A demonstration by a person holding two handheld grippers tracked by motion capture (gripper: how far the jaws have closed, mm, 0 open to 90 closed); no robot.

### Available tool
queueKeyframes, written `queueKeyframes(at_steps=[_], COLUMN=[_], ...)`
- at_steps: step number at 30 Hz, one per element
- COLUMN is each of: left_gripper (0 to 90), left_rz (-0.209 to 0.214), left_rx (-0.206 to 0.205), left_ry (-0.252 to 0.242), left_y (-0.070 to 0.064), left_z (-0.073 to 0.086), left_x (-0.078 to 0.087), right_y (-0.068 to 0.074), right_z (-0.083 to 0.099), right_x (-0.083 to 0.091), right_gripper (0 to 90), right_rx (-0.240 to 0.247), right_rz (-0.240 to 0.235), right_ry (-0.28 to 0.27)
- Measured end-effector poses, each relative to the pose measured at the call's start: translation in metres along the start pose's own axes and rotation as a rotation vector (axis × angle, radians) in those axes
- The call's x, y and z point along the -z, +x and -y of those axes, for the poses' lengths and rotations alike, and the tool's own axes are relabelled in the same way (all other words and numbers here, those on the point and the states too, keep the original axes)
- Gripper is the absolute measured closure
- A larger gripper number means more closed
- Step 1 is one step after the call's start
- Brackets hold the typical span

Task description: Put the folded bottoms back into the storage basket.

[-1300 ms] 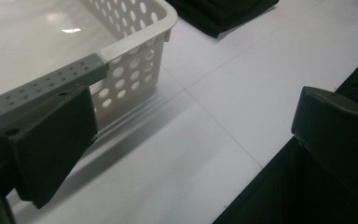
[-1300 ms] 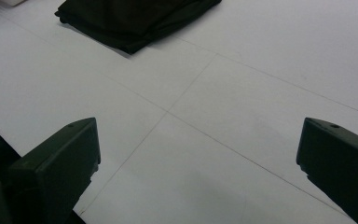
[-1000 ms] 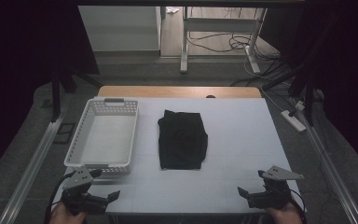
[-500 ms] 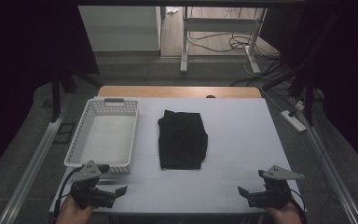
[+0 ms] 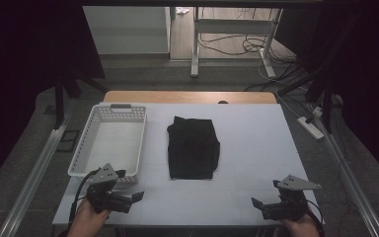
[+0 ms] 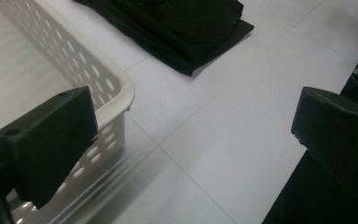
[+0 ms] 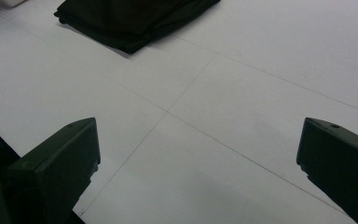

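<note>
Table [image 5: 256,163]: white top, faint grid lines, wooden strip at the far edge. Bears all items below.

Basket [image 5: 85,155]: white, perforated walls, empty, on the left part of the table. Its near corner stands just beside the left gripper.

Cloth [image 5: 193,147]: black, folded into a rough rectangle, flat at mid-table, just right of the basket and apart from it. Untouched. Lies ahead of both grippers, between their lines of approach; its near edge appears at the top of the left gripper view [image 6: 186,28] and the right gripper view [image 7: 130,18].

Left gripper [image 5: 137,197]: near-left edge, hand-held, jaws spread wide, holding nothing. Changed over the last second: it has moved in from the table's corner toward the centre and now points rightward across the near edge, with the basket's corner beside one jaw. Judged meaning: the approach to the cloth has begun on this side; no grasp yet.

Right gripper [image 5: 256,203]: near-right edge, hand-held, jaws spread wide, holding nothing. Position unchanged over the same second. Cloth well apart from it, forward and to the left.
</note>
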State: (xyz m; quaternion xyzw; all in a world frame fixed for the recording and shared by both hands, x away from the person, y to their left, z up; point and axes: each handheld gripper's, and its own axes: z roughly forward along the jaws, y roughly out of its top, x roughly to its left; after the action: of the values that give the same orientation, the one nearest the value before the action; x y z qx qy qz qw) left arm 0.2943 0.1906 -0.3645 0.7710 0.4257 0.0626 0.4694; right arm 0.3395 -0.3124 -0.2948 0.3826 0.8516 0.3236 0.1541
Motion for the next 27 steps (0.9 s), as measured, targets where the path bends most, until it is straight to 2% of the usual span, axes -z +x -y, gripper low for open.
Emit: queueKeyframes(at_steps=[11, 17, 27], left_gripper=[0.0, 0.0, 0.0], left_rz=[0.043, 0.052, 0.060], left_rx=[-0.001, -0.021, -0.024], left_ry=[-0.009, 0.002, 0.008], left_y=[-0.002, -0.005, -0.010], left_z=[-0.013, -0.021, -0.030], left_x=[-0.015, -0.025, -0.040], right_y=[0.000, 0.000, 0.000], right_z=[0.000, 0.000, 0.000], right_x=[0.000, 0.000, 0.000], right_gripper=[0.0, 0.0, 0.0], right_rx=[-0.004, -0.004, -0.005], right_rz=[-0.012, -0.012, -0.011], right_ry=[0.003, 0.003, 0.004])
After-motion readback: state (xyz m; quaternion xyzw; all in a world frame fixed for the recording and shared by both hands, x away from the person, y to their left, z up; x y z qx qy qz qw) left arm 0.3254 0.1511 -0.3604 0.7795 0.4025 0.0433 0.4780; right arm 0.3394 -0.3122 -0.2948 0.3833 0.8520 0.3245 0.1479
